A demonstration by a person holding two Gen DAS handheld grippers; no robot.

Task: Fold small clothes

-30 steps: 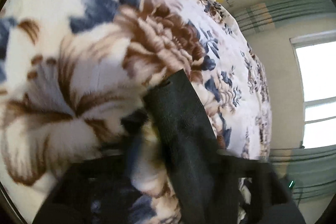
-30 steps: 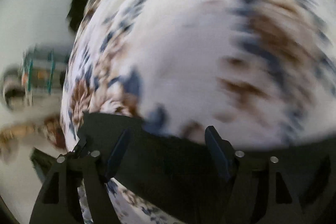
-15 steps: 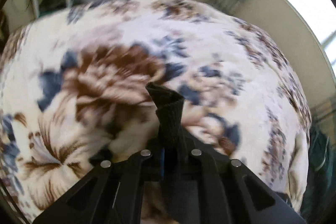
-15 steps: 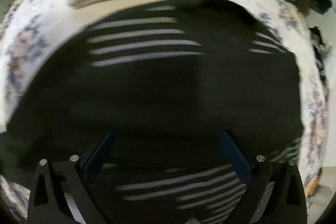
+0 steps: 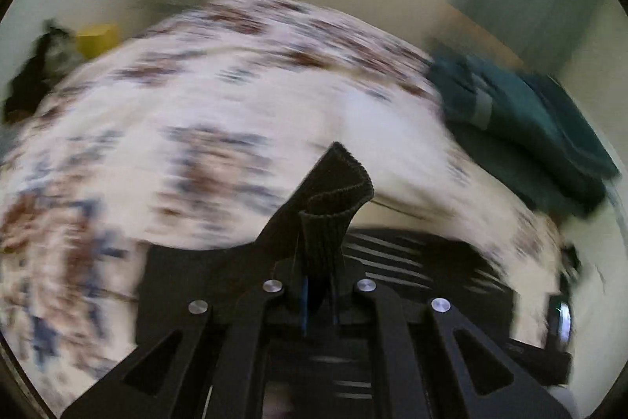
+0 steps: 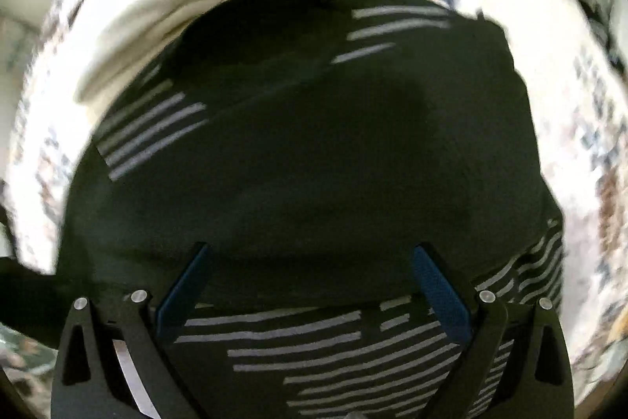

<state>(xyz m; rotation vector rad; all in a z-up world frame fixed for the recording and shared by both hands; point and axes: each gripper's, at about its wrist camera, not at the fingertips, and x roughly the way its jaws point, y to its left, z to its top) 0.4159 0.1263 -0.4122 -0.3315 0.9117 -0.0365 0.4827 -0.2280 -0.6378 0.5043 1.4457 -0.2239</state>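
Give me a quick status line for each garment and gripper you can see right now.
left gripper: shut on the black ribbed cuff.
black ribbed cuff: pinched, sticking up past the fingertips.
right gripper: open, nothing between the jaws, above the sweater.
black striped sweater: lying on the floral blanket, partly folded.
teal clothes: piled at the blanket's edge.

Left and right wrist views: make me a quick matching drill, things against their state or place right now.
Things:
1. left gripper
2. right gripper
3. black garment with white stripes
4. folded dark green cloth

States:
A. lying on the flowered blanket, under open jaws
B. jaws shut on a black ribbed knit piece
C. at the bed's far edge
D. jaws wide, holding nothing

Pairs: 1-B, 2-D, 3-A, 4-C
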